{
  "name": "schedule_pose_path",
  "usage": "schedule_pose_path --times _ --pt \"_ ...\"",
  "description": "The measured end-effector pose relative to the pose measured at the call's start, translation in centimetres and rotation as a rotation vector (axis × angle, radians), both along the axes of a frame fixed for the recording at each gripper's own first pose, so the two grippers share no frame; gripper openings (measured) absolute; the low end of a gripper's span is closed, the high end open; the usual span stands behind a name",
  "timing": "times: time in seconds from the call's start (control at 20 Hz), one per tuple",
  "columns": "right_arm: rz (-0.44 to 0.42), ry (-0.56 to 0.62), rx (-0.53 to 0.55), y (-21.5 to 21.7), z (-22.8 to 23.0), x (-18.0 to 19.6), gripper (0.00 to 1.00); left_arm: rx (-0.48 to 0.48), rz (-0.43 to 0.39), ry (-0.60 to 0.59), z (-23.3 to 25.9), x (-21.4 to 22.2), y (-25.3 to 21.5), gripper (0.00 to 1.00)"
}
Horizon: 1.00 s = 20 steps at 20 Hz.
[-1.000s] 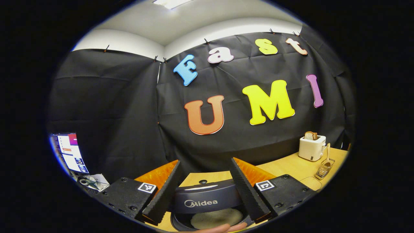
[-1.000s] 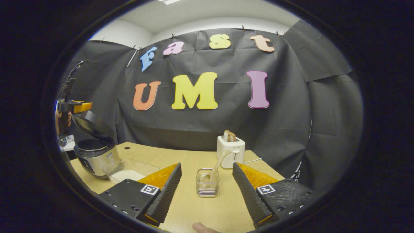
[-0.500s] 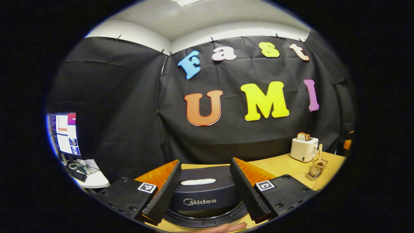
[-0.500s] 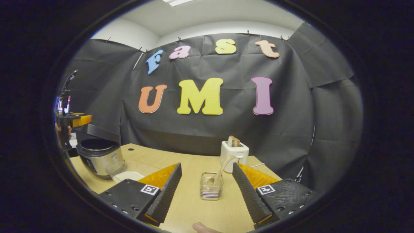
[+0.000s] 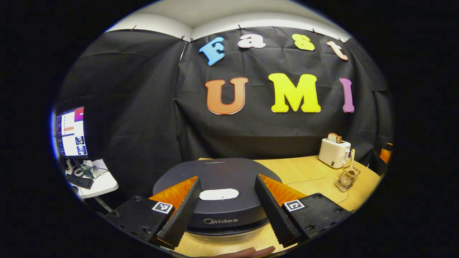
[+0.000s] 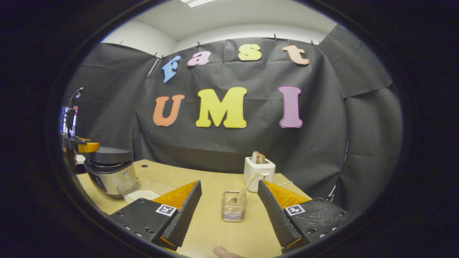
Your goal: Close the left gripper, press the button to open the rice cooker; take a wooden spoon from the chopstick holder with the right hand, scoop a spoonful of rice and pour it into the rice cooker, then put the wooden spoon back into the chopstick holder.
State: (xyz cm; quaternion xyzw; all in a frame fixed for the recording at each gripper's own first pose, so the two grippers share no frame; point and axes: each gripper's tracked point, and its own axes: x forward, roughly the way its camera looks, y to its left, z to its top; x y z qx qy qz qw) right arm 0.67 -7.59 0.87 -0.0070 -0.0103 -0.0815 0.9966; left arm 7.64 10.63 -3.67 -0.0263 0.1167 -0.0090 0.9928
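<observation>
Wood table (image 6: 215, 236) carries it all. Your left gripper (image 5: 224, 211), fingers spread, hangs over the cooker (image 5: 218, 186), whose lid is down. Your right gripper (image 6: 229, 211), also spread, faces the spoon (image 6: 244, 188) standing in the holder (image 6: 233, 211). Rice (image 6: 143, 194) waits near left; every step seems left.

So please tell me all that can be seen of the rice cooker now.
The rice cooker has a round silvery body and a dark domed lid, which is down. A pale oval patch sits on top of the lid. It stands on the wooden table, beside a clear box of rice. The left claw hangs open just above the lid.
</observation>
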Motion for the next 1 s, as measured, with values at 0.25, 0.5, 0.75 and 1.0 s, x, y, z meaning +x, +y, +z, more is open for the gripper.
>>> schedule_pose_path --times 0.25,0.5,0.75,1.0 --pt "0.001 0.004 -0.014 0.3 -0.1 0.1 0.94 0.002 0.013 0.069 -0.7 -1.3 -0.1 0.96" --pt "0.003 -0.003 -0.023 0.5 0.1 0.0 0.94 0.014 -0.006 0.092 -1.6 -2.3 -0.6 0.98" --pt "0.027 0.012 -0.016 1.4 -0.4 0.3 0.93 0.005 -0.015 0.105 -1.7 -3.1 -0.9 0.97" --pt "0.054 0.025 -0.024 2.5 -0.8 0.6 0.94 0.018 -0.003 0.052 -1.6 -3.6 -1.0 0.96"
